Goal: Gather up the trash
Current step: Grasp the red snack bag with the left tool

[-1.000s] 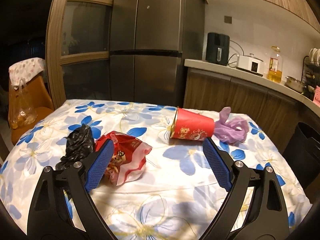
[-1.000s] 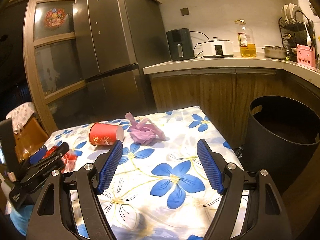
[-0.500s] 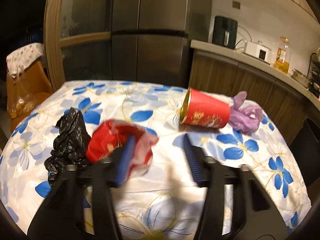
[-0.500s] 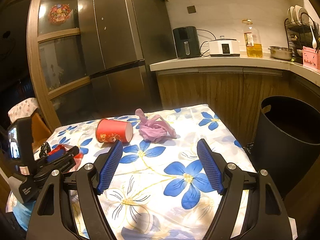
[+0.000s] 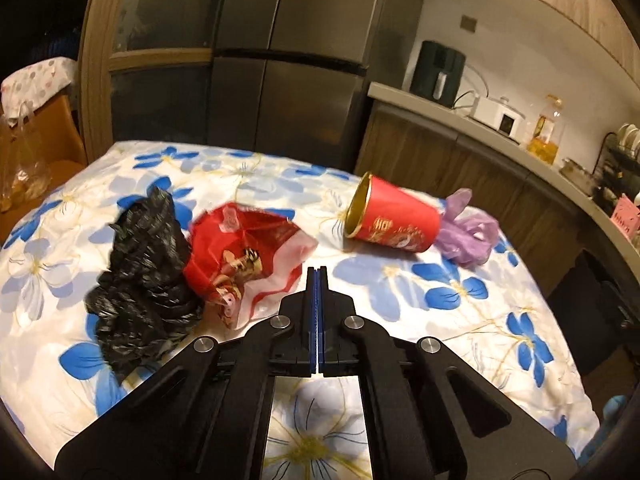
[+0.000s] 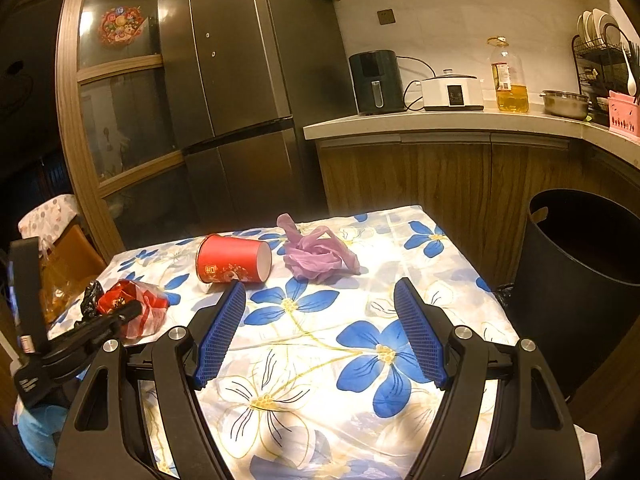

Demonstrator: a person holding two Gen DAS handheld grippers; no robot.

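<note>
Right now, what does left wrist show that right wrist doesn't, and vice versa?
Left wrist only: the cup's open gold-lined mouth, and the left tool from behind, jaws together with nothing visibly between them.

Right wrist only: the black bin's open top beside the table, the cup's white base, and the right tool, jaws wide apart, nothing between.

Both: cup on its side, purple bag, red bag, black bag, floral cloth, fridge, counter.

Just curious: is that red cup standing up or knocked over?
Knocked over. The red cup lies on its side on the table, its gold-lined mouth facing sideways.
</note>
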